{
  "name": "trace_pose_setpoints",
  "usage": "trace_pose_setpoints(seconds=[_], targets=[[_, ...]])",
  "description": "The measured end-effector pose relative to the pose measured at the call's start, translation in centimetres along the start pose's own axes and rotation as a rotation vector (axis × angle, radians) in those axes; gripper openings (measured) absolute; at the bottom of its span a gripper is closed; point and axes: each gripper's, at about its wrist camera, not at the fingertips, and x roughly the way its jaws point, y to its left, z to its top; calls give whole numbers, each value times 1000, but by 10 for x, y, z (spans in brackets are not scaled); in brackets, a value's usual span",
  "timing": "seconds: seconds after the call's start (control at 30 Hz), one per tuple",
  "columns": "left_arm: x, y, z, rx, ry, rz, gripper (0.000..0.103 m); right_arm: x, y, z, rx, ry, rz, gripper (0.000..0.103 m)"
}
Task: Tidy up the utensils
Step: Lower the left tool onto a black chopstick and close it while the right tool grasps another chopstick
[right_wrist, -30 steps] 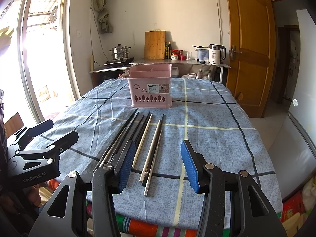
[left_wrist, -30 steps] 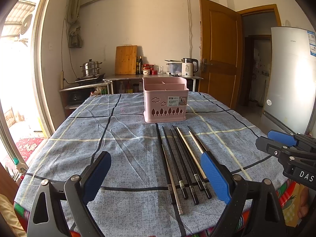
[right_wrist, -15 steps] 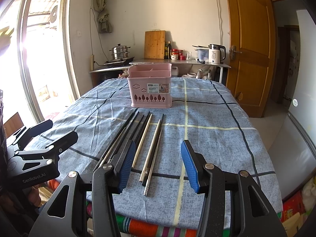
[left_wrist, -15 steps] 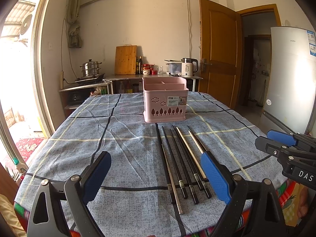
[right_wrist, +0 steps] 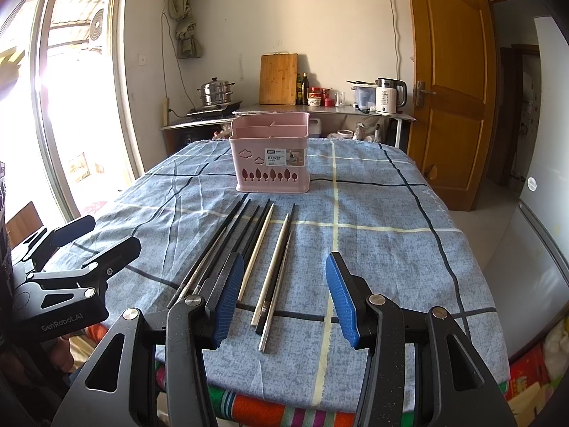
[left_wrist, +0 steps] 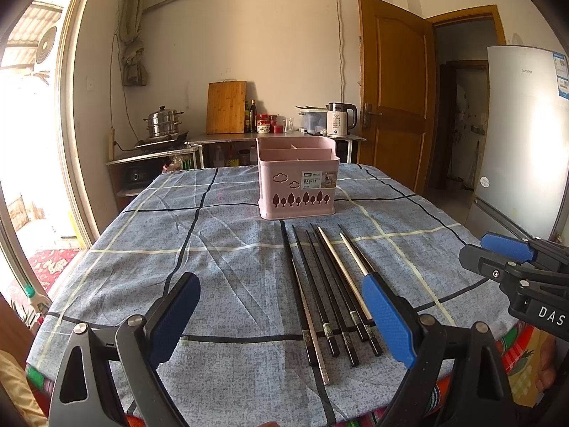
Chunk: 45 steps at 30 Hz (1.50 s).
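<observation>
Basket [left_wrist: 297, 188]: set upright at the table's [left_wrist: 227, 235] far middle.
Chopsticks [left_wrist: 329, 291]: laid side by side near the basket's front, pointing toward it.
Counter [left_wrist: 274, 137]: placed behind the table.

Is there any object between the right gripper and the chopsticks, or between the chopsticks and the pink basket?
Nothing visible. The open right gripper hovers over the chopsticks; only bare tablecloth separates them from the basket.

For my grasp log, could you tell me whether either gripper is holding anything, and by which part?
Nothing is held. The left gripper and right gripper are both open above the tablecloth; the chopsticks lie untouched.
</observation>
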Motion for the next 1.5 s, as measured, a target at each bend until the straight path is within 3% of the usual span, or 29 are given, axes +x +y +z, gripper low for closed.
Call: trace_pose_setpoints(seconds=[0.43, 0.83, 1.0, 1.13, 1.37, 1.5], targets=[[31, 10, -1, 4, 80, -42, 93, 19, -6, 2, 13, 38, 7, 49], [110, 33, 22, -48, 227, -63, 93, 65, -10, 20, 12, 106, 22, 49], [153, 40, 35, -69, 319, -53, 83, 96, -16, 33, 26, 151, 28, 49], [185, 43, 42, -85, 374, -78, 69, 126, -22, 46, 54, 194, 50, 49], [230, 37, 44, -87, 450, -134, 53, 182, -25, 60, 74, 290, 85, 31], [244, 34, 47, -69, 463, -130, 45, 206, -27, 63, 90, 331, 99, 25]])
